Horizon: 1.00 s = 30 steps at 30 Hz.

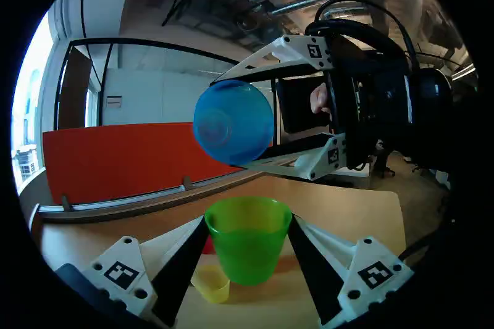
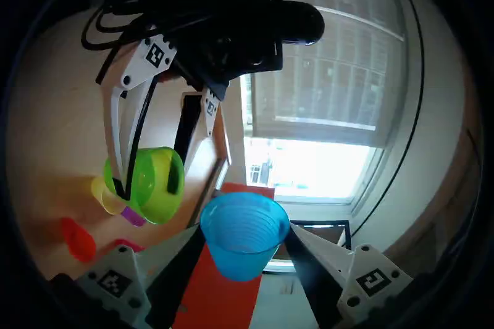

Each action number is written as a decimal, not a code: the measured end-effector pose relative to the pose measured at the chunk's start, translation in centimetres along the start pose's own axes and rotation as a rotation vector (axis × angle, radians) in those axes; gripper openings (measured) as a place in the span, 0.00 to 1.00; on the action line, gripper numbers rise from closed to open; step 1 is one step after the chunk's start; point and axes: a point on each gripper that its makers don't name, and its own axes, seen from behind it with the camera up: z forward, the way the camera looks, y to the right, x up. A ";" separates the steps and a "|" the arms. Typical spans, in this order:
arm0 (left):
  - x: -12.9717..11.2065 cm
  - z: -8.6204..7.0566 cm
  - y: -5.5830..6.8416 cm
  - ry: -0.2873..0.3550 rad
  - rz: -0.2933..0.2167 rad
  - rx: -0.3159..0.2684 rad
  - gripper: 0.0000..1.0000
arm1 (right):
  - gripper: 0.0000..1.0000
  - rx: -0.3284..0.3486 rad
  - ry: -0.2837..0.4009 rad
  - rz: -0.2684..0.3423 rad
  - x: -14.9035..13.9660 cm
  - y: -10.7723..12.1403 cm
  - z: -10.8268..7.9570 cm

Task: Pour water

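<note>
In the left gripper view my left gripper (image 1: 247, 249) is shut on an upright green cup (image 1: 248, 247) just above the wooden table (image 1: 346, 212). Above it the right gripper (image 1: 281, 110) holds a blue cup (image 1: 233, 121) tipped on its side, bottom toward the camera, over the green cup. In the right gripper view my right gripper (image 2: 245, 249) is shut on the blue cup (image 2: 244, 241). The left gripper (image 2: 151, 184) with the green cup (image 2: 151, 184) appears at the left. I cannot see any water.
A small yellow cup (image 1: 211, 283) stands on the table beside the green cup. Yellow (image 2: 105, 196), purple (image 2: 133, 215) and red (image 2: 78, 239) cups lie on the table. A red partition (image 1: 117, 159) runs along the table's far edge, with windows behind.
</note>
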 end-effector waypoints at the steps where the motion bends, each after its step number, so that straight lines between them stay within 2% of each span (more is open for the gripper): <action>1: 0.0 0.0 0.0 -0.001 0.000 0.000 0.87 | 0.90 0.000 0.001 0.007 -0.1 0.0 0.0; 9: -0.1 0.0 -0.1 -0.003 0.001 0.002 0.87 | 0.90 -0.004 0.008 0.052 -0.9 0.1 0.2; 20: -0.1 -0.2 0.0 -0.006 0.005 0.004 0.87 | 0.91 -0.014 0.016 0.146 -2.5 -0.1 0.3; 30: -0.2 -0.1 -0.1 -0.009 0.007 0.008 0.87 | 0.91 -0.014 0.027 0.284 -3.7 -0.6 0.1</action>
